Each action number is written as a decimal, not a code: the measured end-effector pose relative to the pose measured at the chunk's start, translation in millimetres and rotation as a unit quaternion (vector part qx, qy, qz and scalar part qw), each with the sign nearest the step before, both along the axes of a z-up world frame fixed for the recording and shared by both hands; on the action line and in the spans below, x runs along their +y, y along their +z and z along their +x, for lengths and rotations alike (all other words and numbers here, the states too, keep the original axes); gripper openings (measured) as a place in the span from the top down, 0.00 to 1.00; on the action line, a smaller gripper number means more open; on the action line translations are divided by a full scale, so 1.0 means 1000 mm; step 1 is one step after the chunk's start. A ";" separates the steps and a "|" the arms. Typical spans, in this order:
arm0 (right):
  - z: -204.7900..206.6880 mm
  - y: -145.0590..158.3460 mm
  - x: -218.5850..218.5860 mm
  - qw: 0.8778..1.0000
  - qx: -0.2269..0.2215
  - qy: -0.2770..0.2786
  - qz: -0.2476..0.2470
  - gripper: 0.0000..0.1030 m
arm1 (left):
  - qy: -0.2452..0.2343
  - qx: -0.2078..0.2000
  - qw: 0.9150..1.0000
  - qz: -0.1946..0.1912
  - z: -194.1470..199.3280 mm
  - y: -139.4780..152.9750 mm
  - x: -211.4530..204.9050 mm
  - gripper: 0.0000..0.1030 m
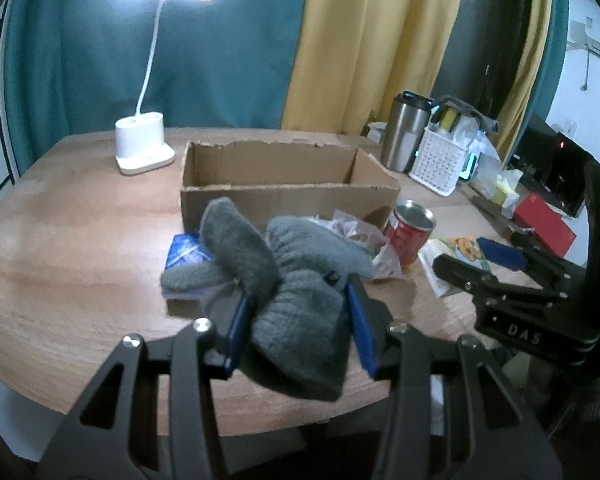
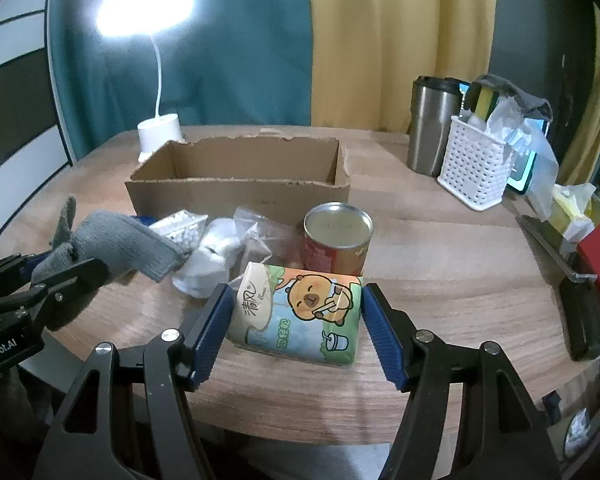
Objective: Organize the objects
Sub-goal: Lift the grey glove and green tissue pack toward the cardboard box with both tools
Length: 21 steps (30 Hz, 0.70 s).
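A grey knitted glove [image 1: 300,320] hangs bunched between the blue pads of my left gripper [image 1: 296,296], which is shut on it above the wooden table [image 1: 80,248]. My right gripper [image 2: 298,320] is shut on a tissue pack [image 2: 300,312] with a cartoon animal, its pads pressing both ends. An open cardboard box [image 2: 240,196] stands behind, nothing visible inside. A red can [image 2: 336,240], a clear bag [image 2: 256,232], a white bundle [image 2: 208,264] and a blue packet [image 1: 184,250] lie in front of it. The glove [image 2: 116,244] and left gripper [image 2: 40,272] show at the right wrist view's left.
A lit white desk lamp [image 1: 142,148] stands at the back left. A steel tumbler [image 1: 404,136] and a white basket [image 1: 440,160] with bags sit at the back right. A red box [image 1: 544,228] and dark devices line the right edge. Curtains hang behind.
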State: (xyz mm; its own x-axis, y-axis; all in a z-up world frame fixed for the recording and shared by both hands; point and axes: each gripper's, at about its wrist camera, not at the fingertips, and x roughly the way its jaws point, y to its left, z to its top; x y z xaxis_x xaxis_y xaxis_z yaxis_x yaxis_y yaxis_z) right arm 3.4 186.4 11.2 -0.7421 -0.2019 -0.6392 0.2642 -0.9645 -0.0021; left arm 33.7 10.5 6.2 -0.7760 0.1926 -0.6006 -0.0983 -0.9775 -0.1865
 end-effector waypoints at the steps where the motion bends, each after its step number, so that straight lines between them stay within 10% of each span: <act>1: 0.000 0.003 0.000 1.000 0.002 0.000 -0.001 0.33 | 0.001 0.003 1.000 0.000 0.000 0.003 0.000 0.56; 21: -0.019 0.034 0.003 1.000 0.022 -0.004 -0.007 0.33 | 0.007 0.033 0.999 0.003 -0.023 0.039 -0.006 0.55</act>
State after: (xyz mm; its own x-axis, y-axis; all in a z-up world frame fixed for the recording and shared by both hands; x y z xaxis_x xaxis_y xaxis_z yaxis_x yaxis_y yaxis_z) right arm -16.0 188.9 45.3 -0.7706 -0.2042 -0.6037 0.2564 -0.9666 -0.0004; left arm 11.1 4.2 45.2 -0.8160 0.1843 -0.5478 -0.0966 -0.9780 -0.1851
